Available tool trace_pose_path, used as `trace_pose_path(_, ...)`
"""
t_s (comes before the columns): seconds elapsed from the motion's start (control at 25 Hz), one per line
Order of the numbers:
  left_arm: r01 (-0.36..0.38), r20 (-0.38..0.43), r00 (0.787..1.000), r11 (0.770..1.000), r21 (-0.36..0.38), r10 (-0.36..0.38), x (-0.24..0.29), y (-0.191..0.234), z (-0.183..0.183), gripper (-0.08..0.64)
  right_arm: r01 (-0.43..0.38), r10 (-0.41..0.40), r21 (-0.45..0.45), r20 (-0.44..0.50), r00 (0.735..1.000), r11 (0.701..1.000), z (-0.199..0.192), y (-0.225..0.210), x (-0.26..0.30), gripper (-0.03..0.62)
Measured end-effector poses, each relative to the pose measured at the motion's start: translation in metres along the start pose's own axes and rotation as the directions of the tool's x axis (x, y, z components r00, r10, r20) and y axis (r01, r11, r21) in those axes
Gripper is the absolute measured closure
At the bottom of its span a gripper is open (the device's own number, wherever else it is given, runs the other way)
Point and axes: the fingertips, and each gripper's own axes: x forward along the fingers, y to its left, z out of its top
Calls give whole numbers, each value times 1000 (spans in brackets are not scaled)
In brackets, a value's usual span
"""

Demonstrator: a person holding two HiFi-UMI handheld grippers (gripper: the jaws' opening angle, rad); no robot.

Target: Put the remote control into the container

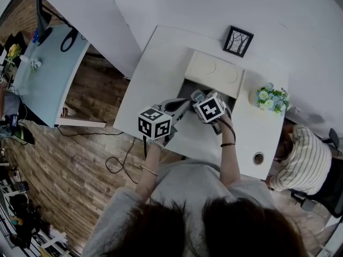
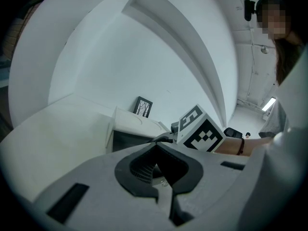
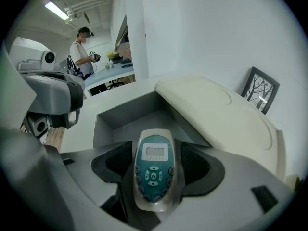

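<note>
Gripping the remote control (image 3: 154,163) lengthwise, our right tongs (image 3: 154,177) are clenched on its two long sides, the dark pads pressing the silver casing from left and right. The remote lies face up between them, its small screen toward the far end and its teal button panel nearer to us. Just ahead of these tongs stands the grey container (image 3: 113,113), its open half directly in front of the remote's tip. The remote is not yet inside, and we cannot tell whether its tip crosses the near rim. A cream lid (image 3: 216,110) covers the container's other half, ahead and to the right of the right tongs. Beyond the lid, farther right, a framed picture of bare trees (image 3: 260,94) stands by the wall (image 3: 202,32).

Our left tongs (image 2: 156,179) are clenched on nothing: their dark pads meet in a seam, with only a small gap above it. They sit just to the left of the right tongs and a little behind, pointing toward the same container. In the head view both hang over the white desk (image 1: 155,68), close together, with the container just beyond them. To the right of the right tongs, past the container, a small bunch of pale flowers (image 1: 270,98) stands on the desk. Nearer to us on that side, a person in a striped shirt (image 1: 303,159) sits at the desk's edge. Far off to the left of the right tongs, another person (image 3: 83,52) stands in the background.
</note>
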Motion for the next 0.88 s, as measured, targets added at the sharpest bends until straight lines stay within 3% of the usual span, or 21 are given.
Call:
trace_pose_path(0.32,22,13,1000,1000,14,-22,-2,-9,1,557,-7,-2,67,127,992,998,5,-1,-23,299)
trace_pose_path(0.68,41,34,998,998,49,-43,-3,-23,5,557,-87,40,147,302,953,985,18,12,-60,330)
trace_pose_path(0.88,57,63,996,995,80,-62,-5,-34,10,557,-85,8,187,381,925,979,24,10,-82,431)
